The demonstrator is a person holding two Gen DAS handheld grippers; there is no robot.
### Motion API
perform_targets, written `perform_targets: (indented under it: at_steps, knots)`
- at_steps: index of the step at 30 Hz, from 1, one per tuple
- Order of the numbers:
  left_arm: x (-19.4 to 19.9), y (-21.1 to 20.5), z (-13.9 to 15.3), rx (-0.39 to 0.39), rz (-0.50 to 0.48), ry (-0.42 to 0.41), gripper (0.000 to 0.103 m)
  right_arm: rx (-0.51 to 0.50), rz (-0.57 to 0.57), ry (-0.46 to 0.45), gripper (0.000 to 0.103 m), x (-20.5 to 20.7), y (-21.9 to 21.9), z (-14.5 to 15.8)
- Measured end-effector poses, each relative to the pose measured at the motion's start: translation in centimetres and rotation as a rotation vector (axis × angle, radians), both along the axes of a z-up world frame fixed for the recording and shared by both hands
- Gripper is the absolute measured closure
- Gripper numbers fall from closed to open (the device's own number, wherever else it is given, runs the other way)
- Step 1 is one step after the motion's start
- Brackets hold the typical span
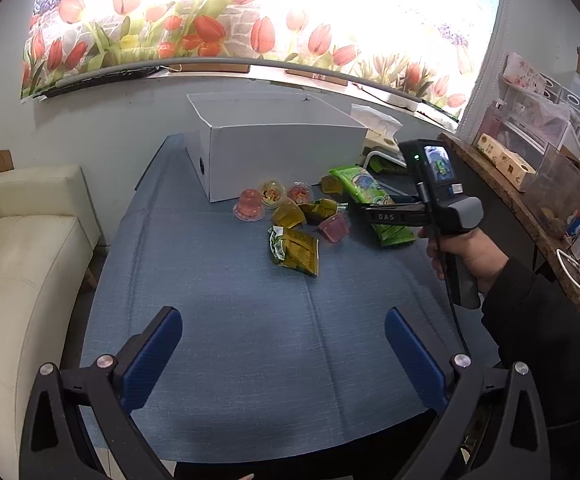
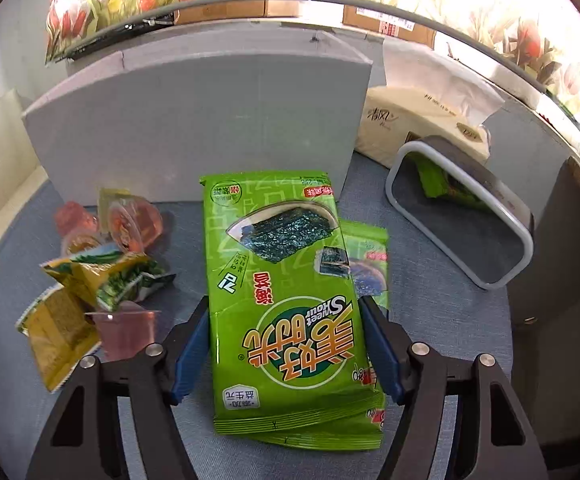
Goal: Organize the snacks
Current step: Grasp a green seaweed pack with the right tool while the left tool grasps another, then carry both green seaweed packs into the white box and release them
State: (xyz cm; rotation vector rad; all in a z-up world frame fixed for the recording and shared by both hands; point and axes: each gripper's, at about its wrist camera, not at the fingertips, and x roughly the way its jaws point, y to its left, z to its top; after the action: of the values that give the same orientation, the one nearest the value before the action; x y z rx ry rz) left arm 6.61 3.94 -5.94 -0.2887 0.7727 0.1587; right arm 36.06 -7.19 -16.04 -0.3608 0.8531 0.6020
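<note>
The left tongs (image 1: 283,330) are held wide apart over the near part of the table (image 1: 249,360), which has a blue cloth, and nothing is between their blue pads (image 1: 151,356). The snacks lie well ahead of them.

The right tongs (image 2: 285,320) stand apart on both sides of a green seaweed pack (image 2: 285,280), which lies flat on the table between the blue pads (image 2: 189,356). The pads are just beside the edges of the pack, but I cannot tell if they touch it. A second green pack (image 2: 370,256) lies under the first one and shows at its right edge.

To the left of these tongs there are yellow-green snack bags (image 2: 61,328) and a purple jelly cup (image 2: 125,328), close together. A little farther on the same side are red and orange jelly cups (image 2: 129,224), near the wall of the box.

Straight ahead of the right tongs, behind the seaweed pack, stands a white cardboard box (image 2: 193,120), open at the top. To the right and ahead lies a grey basket (image 2: 522,256) with a white rim, tipped on its side, and something green is inside it. Behind the basket is a pack of tissues (image 2: 418,124).

In the left wrist view, the person's right hand (image 1: 466,256) holds the handle of the right tongs.
</note>
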Motion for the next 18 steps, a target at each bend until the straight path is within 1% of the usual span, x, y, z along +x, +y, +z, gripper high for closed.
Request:
perform_targets:
  at_steps: [4,8,11,15,18]
  knots:
    - [0.7,-0.2,-0.1,-0.004,-0.002,0.002,0.0,0.037,-0.013,-0.011,0.029,-1.3,-1.7,1.5]
    - [2.7,-1.6,0.2,0.008,-0.024,-0.001,0.0,0.054,-0.035,-0.047,0.029,-4.2,-5.0,3.6]
    - [5.5,-3.6,0.3,0.015,-0.048,-0.006,0.0,0.069,-0.071,-0.051,0.029,-6.6,-8.7,4.8]
    - [9.5,-6.7,0.5,0.038,-0.067,-0.014,0.0,0.06,-0.132,-0.048,0.029,-9.4,-13.3,5.5]
    - [13.1,-9.0,0.3,0.032,-0.073,-0.014,0.0,0.097,-0.208,-0.008,0.029,-11.1,-17.1,5.5]
